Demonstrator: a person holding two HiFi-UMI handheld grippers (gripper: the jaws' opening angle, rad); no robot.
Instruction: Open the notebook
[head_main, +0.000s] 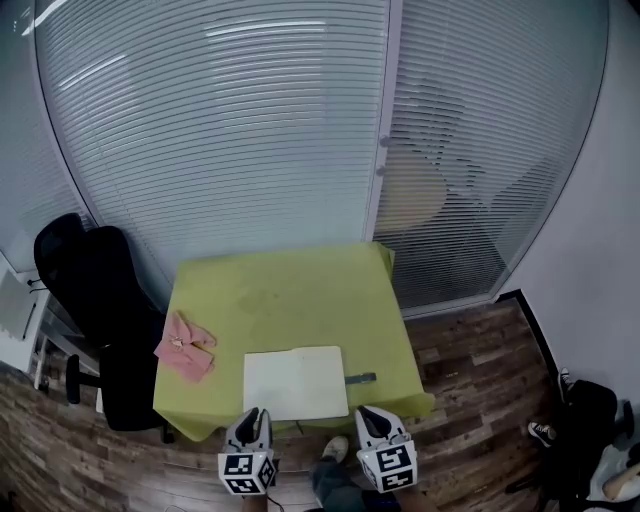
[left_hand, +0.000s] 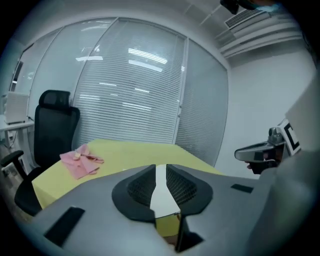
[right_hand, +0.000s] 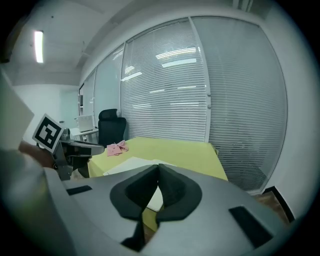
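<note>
Just ahead of my two claws, between them and lying at the near edge of the yellow-green table (head_main: 290, 290), is the notebook (head_main: 295, 382). My left claw (head_main: 256, 412) hangs off the table edge by the notebook's near left corner. My right claw (head_main: 367, 412) hangs by its near right corner. Neither touches it.

In the left gripper view my left claw's jaws stand a narrow slit apart, and only the white notebook and the table show through the gap. That claw holds nothing. In the right gripper view my right claw's tips meet with nothing between them, so it is closed and empty too.

The notebook lies flat, a plain white rectangle wider than it is deep, with no coloured cover and no leaf standing up. I take that for a spread of bare pages rather than a closed cover, which would mean the opening is done and nothing is left for me. I cannot make out a centre fold in the head view, though, so I cannot rule out a white cover. In that case the whole task is still ahead.

A dark pen (head_main: 360, 379) lies just beyond my right claw, beside the notebook's right edge. A pink cloth (head_main: 185, 345) sits further ahead and to the left of my left claw.
</note>
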